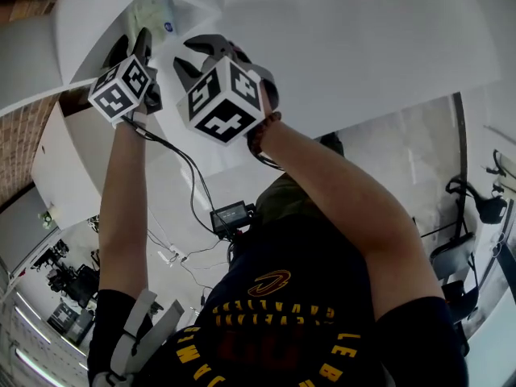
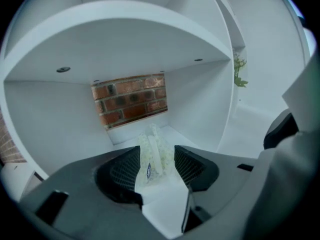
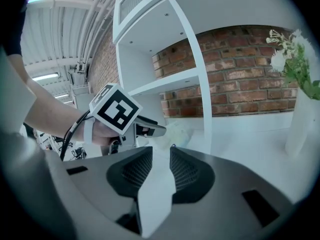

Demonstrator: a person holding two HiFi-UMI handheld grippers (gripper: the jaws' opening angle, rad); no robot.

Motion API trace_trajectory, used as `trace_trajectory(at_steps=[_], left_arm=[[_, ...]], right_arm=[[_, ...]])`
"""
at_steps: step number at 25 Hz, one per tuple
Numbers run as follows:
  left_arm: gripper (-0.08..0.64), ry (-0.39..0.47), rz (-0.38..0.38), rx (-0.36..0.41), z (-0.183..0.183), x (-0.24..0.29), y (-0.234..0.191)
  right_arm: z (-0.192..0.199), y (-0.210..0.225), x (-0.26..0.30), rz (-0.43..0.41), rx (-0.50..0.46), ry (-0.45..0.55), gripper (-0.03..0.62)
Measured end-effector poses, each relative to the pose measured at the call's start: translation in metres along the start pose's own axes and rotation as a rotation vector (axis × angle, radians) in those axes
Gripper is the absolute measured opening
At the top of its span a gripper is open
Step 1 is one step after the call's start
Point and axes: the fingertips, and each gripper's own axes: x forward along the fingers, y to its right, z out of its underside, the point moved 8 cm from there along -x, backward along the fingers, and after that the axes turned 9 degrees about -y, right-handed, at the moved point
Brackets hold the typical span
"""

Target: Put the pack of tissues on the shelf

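The pack of tissues, pale with a small blue label, lies on the floor of a white shelf compartment. In the left gripper view the pack of tissues rests on the shelf board, just beyond the pads and untouched. My left gripper is open at the compartment's mouth. My right gripper hovers to its right, open and holding nothing. In the right gripper view the left gripper points at the pack of tissues.
A brick wall backs the shelf, showing through the compartment's rear opening. A white upright divider separates bays. A white vase with flowers stands in the bay to the right. The person's arms and torso fill the lower head view.
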Motion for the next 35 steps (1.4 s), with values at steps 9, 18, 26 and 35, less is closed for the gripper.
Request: trace_trajectory(at_steps=[9,18,26,35], left_arm=[[0.196,0.085,0.035,-0.075,0.006,-0.052,-0.006],[0.196,0.15,0.046,-0.159,0.019,-0.099,-0.02],[0.196,0.236,0.084,-0.26,0.029,-0.163,-0.02],[0.196,0.321,0.095,-0.275,0.025,-0.238,-0.018]], right_arm=[[-0.019,-0.008,-0.01,0.015,-0.043,-0.027,0.087],[-0.033,-0.026,-0.016,0.017,-0.114,-0.052,0.087],[-0.042,-0.04,-0.035,0.0,-0.156,-0.056,0.087],[-0.049,-0.059,-0.059,-0.039,-0.192,-0.032,0.087]])
